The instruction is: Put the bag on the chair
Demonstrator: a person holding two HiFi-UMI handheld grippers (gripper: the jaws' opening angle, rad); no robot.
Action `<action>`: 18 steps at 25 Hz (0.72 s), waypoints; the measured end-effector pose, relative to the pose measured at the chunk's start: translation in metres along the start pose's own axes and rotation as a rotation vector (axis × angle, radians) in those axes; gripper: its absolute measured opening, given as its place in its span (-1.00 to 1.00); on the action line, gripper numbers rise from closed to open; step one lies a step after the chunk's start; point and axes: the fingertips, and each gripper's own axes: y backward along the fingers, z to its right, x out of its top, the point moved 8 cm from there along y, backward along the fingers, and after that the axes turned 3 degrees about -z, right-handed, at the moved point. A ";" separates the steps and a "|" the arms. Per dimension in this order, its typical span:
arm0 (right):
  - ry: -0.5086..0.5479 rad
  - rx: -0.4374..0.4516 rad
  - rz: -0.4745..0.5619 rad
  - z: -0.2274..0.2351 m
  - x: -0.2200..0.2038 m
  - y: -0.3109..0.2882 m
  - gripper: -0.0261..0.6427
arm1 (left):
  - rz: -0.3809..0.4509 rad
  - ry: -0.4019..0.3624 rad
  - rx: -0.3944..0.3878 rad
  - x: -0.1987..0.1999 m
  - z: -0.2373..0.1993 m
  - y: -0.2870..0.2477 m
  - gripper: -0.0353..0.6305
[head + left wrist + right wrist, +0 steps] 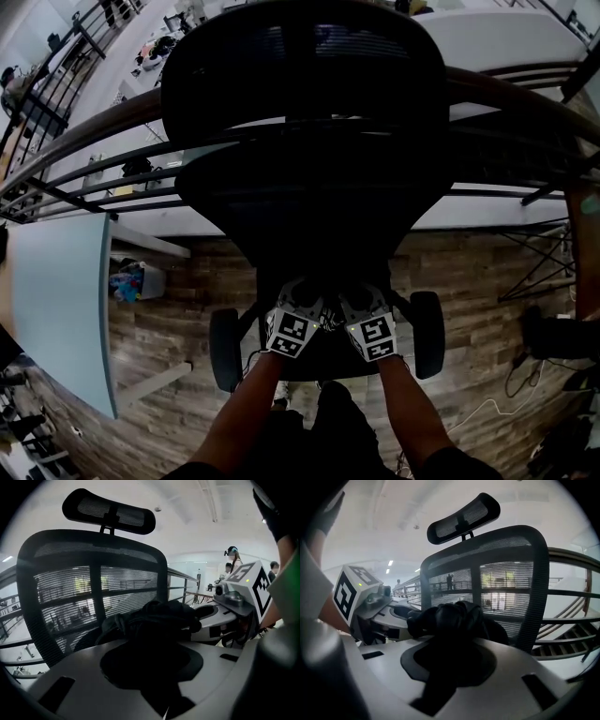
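A black mesh office chair [300,84] stands in front of me, its seat [309,206] under both grippers. The black bag [154,618] lies bunched over the front of the seat, before the mesh backrest [506,583]; in the head view it is lost against the dark seat. My left gripper [302,294] and right gripper [366,298] sit side by side at the seat's front edge. In the left gripper view the bag's dark fabric fills the left gripper [152,663] and hides its pads. A strap of the bag [450,618] runs down into the right gripper [450,660], which is shut on it.
The chair's armrests [225,347] [427,333] flank my arms. A curved railing [94,131] runs behind the chair over a lower floor. A pale blue table [56,300] stands at left. Cables [525,375] lie on the wood floor at right. People [233,559] stand far off.
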 end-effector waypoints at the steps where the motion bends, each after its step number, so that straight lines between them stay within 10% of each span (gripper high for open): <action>1: 0.002 -0.007 -0.006 -0.001 -0.001 0.000 -0.72 | -0.008 0.006 0.001 -0.002 0.001 0.001 -0.51; 7: 0.000 -0.014 -0.058 -0.005 -0.004 0.007 -0.29 | -0.013 0.063 0.008 -0.009 -0.005 0.015 -0.26; 18: -0.015 -0.094 -0.046 -0.010 0.003 0.043 -0.12 | 0.025 0.092 -0.010 -0.007 0.002 0.059 -0.18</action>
